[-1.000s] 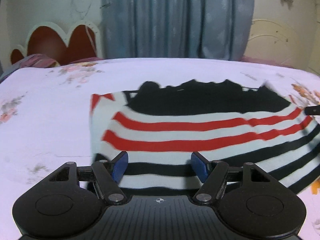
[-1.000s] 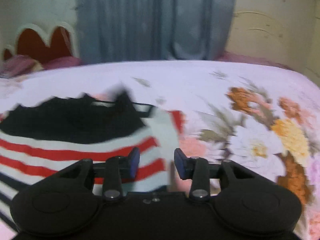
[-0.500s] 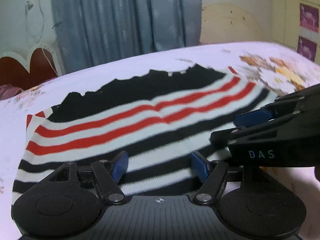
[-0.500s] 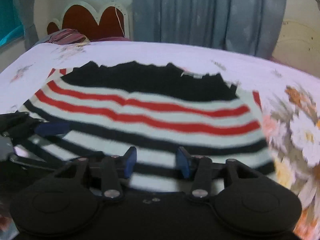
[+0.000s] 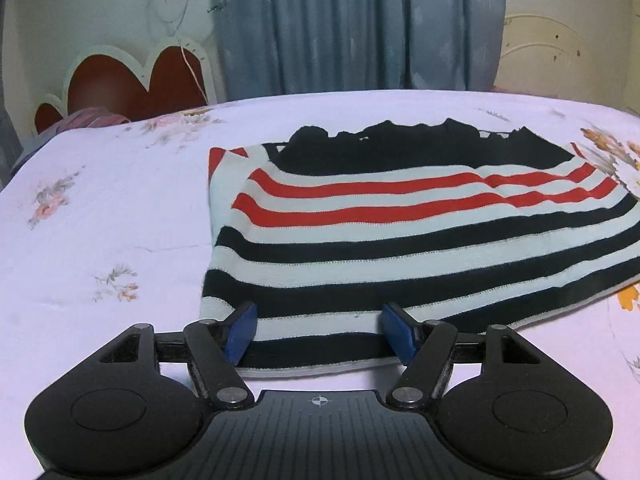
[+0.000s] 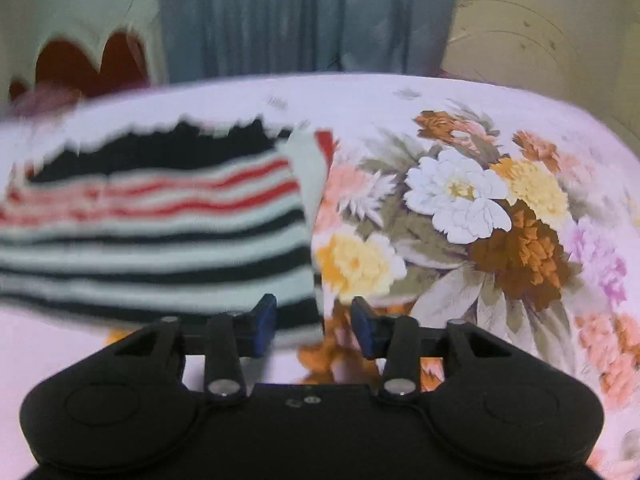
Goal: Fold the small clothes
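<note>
A small striped knit top [image 5: 400,232], white with red and black stripes and a black upper part, lies flat on the bed. My left gripper [image 5: 318,330] is open, its blue fingertips standing either side of the top's near hem towards its left corner. In the right wrist view, which is blurred, the same top [image 6: 160,240] fills the left half. My right gripper [image 6: 314,324] is open at the top's near right corner, the left fingertip over the fabric and the right one over the sheet. Neither holds anything.
The bed has a pale lilac sheet [image 5: 100,220] with small flowers on the left and a large flower print [image 6: 480,220] on the right. A red scalloped headboard [image 5: 132,80] and blue curtains [image 5: 352,24] stand behind.
Both grippers have swung apart, the left to the top's left side, the right to its right side. The right gripper is out of the left wrist view. Both stay open.
</note>
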Motion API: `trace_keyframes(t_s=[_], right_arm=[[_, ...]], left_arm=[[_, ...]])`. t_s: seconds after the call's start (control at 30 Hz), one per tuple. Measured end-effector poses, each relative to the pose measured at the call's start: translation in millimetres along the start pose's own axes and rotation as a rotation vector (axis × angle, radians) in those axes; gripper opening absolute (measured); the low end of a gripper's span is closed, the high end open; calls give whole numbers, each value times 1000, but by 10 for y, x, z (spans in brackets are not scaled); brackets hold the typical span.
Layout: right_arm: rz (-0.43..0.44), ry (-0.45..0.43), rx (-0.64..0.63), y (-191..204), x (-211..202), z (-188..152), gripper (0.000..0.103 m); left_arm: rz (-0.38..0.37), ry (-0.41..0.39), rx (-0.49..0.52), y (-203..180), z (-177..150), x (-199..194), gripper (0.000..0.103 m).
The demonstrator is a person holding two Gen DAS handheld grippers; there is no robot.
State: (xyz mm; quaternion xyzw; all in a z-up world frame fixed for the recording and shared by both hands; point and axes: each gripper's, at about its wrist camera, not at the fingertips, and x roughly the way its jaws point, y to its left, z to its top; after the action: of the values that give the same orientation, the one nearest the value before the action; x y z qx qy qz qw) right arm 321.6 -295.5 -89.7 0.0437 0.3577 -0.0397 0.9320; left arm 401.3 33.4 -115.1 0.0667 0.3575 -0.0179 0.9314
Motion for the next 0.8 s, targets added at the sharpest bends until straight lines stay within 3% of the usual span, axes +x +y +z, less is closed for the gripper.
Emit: trace_keyframes(t_s=[0.07, 0.1, 0.13, 0.17, 0.3, 0.37, 0.43, 0.47, 0.53, 0.6, 0.8], right_arm=[[8, 31, 19, -56, 100, 49, 39], [28, 45, 18, -54, 150, 64, 32], [83, 67, 17, -74, 185, 62, 11], [94, 109, 6, -60, 233, 26, 9], [68, 103, -13, -83, 172, -108, 10], [30, 88, -27, -18, 119, -45, 20], [-24, -23, -60, 57, -68, 43, 28], [-13, -65, -69, 86, -146, 80, 27], [27, -37, -91, 156, -98, 85, 26], [2, 90, -174, 237, 165, -37, 28], [-17, 56, -154, 201, 110, -38, 26]], left_arm=[[-3, 3, -18, 5, -12, 25, 69], [-6, 2, -27, 18, -16, 8, 69], [-6, 2, -25, 32, -25, -1, 69], [-4, 9, -24, 58, -31, 9, 69], [-29, 22, -73, 156, -57, 37, 69], [-9, 18, -58, 129, -29, 15, 69], [-2, 20, -46, 114, -45, 24, 69], [-3, 21, -50, 118, -55, 46, 69], [4, 24, -57, 104, -49, 67, 69], [10, 28, -51, 89, -40, 80, 69], [7, 24, -44, 91, -41, 63, 69]])
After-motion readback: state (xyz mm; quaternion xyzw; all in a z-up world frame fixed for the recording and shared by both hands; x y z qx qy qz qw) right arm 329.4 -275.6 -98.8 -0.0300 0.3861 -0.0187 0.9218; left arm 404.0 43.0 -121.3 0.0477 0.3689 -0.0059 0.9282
